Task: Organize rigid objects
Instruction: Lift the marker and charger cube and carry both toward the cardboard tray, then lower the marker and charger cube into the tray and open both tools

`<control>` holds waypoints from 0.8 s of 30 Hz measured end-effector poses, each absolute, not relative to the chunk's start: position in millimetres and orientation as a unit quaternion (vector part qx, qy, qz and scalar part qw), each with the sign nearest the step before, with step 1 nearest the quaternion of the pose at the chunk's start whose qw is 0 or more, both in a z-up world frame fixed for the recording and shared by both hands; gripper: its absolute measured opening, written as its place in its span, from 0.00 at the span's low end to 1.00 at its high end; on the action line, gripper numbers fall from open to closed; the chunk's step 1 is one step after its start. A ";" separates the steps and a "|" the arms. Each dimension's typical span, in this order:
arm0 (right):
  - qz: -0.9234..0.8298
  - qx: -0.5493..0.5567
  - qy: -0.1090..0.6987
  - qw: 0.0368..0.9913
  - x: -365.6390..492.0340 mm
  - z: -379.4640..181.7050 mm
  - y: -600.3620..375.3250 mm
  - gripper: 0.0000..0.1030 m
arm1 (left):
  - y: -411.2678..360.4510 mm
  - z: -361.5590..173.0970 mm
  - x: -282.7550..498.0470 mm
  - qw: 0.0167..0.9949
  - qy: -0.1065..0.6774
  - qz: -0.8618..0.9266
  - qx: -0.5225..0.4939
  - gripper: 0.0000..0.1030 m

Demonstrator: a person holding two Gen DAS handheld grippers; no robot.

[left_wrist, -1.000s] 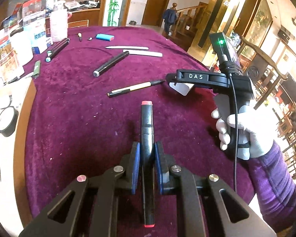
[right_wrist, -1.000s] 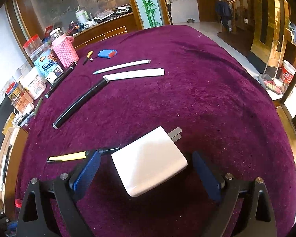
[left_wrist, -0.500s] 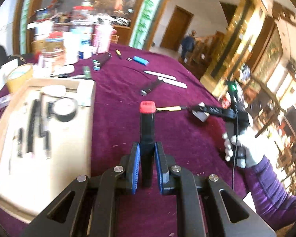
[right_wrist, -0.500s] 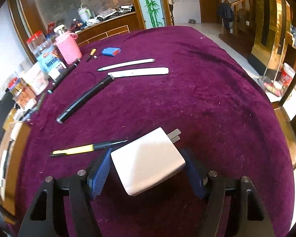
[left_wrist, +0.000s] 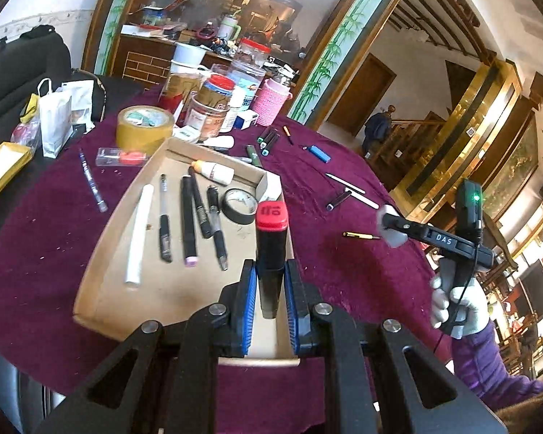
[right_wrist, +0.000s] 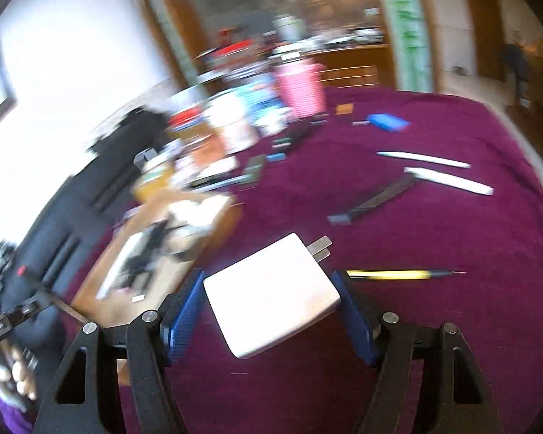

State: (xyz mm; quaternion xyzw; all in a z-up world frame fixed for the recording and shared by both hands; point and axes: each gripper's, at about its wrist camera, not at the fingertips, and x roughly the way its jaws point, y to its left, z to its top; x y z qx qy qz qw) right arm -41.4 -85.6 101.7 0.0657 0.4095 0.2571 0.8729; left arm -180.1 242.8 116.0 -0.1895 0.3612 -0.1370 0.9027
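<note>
My left gripper is shut on a black marker with a red cap, held upright over the near right corner of a cardboard tray. The tray holds several pens, a white stick and a black tape roll. My right gripper is shut on a white plug adapter, lifted above the purple cloth. It also shows in the left wrist view to the right of the tray. The right wrist view is blurred; the tray lies to its left.
On the purple cloth lie a yellow-black pen, a black pen, two white strips, and a blue lighter. Jars, a pink holder and a tan tape roll crowd the far side.
My left gripper has swung left with the marker, from the open cloth to above the tray. My right gripper has closed on the adapter, lifted it and turned left.
</note>
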 end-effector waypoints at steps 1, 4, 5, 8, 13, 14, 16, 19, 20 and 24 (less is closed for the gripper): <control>0.278 0.065 0.413 0.865 -42.6 100.0 -70.1 0.73 | 248.1 116.5 -182.6 0.900 0.364 -0.141 -0.192 0.14; 0.329 0.042 0.425 0.842 -51.5 91.1 -20.7 0.73 | 256.4 115.2 -186.9 0.894 0.384 -0.144 -0.180 0.14; 0.342 0.023 0.428 0.836 -55.2 86.4 -0.5 0.73 | 258.7 112.4 -184.8 0.890 0.396 -0.144 -0.176 0.14; 0.369 -0.010 0.439 0.819 -61.5 73.2 38.8 0.73 | 265.1 101.4 -176.3 0.876 0.426 -0.145 -0.174 0.14; 0.373 -0.059 0.441 0.814 -62.0 56.2 77.3 0.73 | 278.1 78.7 -144.0 0.861 0.445 -0.145 -0.200 0.15; 0.370 -0.073 0.440 0.815 -61.1 52.8 84.0 0.73 | 278.6 76.0 -138.0 0.859 0.446 -0.147 -0.204 0.15; 0.363 -0.097 0.437 0.817 -60.2 49.1 91.4 0.73 | 276.9 69.7 -124.9 0.855 0.449 -0.154 -0.207 0.15; 0.354 -0.135 0.432 0.818 -59.2 46.3 99.9 0.73 | 271.2 55.8 -106.1 0.846 0.462 -0.164 -0.209 0.15; 0.353 -0.147 0.432 0.817 -58.0 44.0 102.7 0.73 | 270.5 52.4 -102.6 0.843 0.465 -0.167 -0.213 0.15; 0.346 -0.171 0.435 0.814 -51.9 38.7 110.5 0.73 | 268.3 30.5 -89.9 0.828 0.481 -0.172 -0.233 0.15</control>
